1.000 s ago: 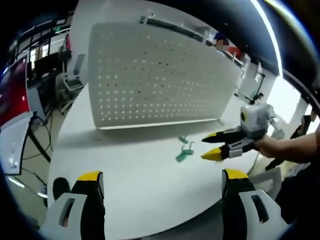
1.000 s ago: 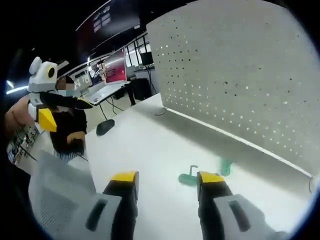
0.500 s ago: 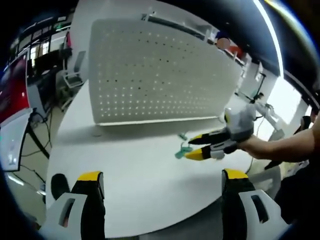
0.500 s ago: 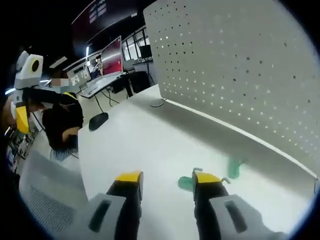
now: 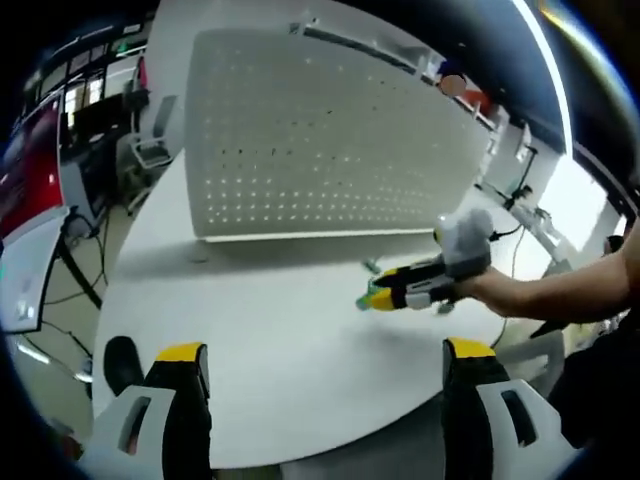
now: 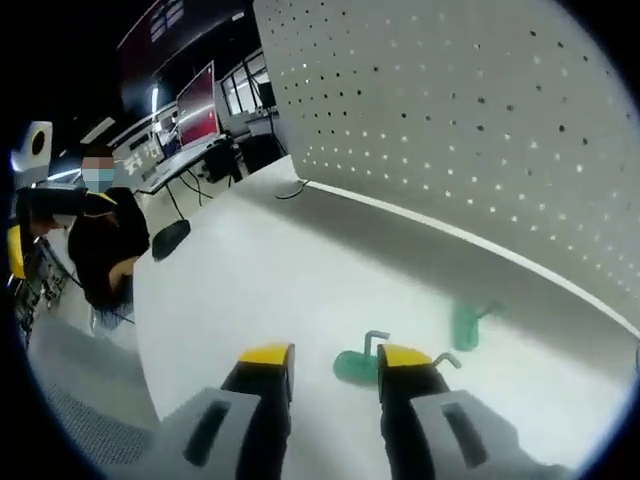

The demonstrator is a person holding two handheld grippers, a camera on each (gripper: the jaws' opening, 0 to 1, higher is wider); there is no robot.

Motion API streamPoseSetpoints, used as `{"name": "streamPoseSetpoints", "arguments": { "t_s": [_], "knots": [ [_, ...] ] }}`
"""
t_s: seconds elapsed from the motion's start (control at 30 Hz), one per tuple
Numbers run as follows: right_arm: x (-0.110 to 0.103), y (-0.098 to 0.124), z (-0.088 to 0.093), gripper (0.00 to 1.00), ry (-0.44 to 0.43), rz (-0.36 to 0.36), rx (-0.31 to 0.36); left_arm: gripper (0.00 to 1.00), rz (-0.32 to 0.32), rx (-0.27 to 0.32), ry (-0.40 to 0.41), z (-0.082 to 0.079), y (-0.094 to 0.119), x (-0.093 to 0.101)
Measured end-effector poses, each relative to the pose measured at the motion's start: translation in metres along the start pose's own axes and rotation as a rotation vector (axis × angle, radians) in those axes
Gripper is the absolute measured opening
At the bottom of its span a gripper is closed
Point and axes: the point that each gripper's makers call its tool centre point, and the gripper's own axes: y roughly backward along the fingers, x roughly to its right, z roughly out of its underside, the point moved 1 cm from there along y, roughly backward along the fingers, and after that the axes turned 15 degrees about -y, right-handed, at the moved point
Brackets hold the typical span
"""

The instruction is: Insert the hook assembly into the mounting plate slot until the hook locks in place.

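Observation:
A white pegboard mounting plate (image 5: 320,140) (image 6: 480,130) stands upright at the back of the white table (image 5: 270,330). Two green hook pieces lie in front of it. One hook (image 6: 347,366) rests on the table between my right gripper's jaws, close against the right-hand jaw and partly hidden by it. The other hook (image 6: 466,324) (image 5: 372,266) lies a little nearer the plate. My right gripper (image 6: 333,357) (image 5: 375,297) is low over the table, open with a narrow gap. My left gripper (image 5: 325,350) hangs wide open at the table's near edge, holding nothing.
A person (image 6: 100,240) in dark clothes stands past the table's left end, near desks with monitors (image 6: 195,100). A dark mouse-like object (image 5: 122,356) lies at the table's left edge. Cables (image 5: 500,190) trail at the plate's right end.
My right gripper has moved in and down onto the nearer green hook, and its jaws have narrowed around it. The left gripper has stayed roughly where it was.

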Motion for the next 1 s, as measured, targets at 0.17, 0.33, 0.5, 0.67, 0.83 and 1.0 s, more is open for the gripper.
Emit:
{"name": "streamPoseSetpoints", "arguments": {
  "t_s": [0.17, 0.33, 0.5, 0.67, 0.83, 1.0],
  "knots": [
    [-0.002, -0.009, -0.009, 0.27, -0.002, 0.006, 0.004, 0.98, 0.004, -0.005, 0.003, 0.001, -0.001, 0.000],
    [-0.002, -0.018, -0.016, 0.23, 0.008, 0.009, -0.004, 0.98, 0.008, -0.009, 0.002, 0.001, -0.003, 0.000],
    [0.000, -0.026, -0.023, 0.17, 0.040, 0.028, -0.018, 0.97, 0.007, -0.010, 0.005, 0.000, -0.003, -0.003],
    [0.002, -0.033, -0.026, 0.09, 0.080, 0.044, -0.045, 0.97, 0.004, -0.014, 0.009, 0.001, -0.003, -0.006],
    [0.007, -0.033, -0.025, 0.02, 0.102, 0.067, -0.060, 0.97, -0.001, -0.015, 0.008, 0.001, -0.004, -0.008],
    [0.009, -0.032, -0.025, 0.01, 0.106, 0.073, -0.066, 0.97, -0.003, -0.007, 0.017, -0.001, -0.006, -0.009]
  ]
}}
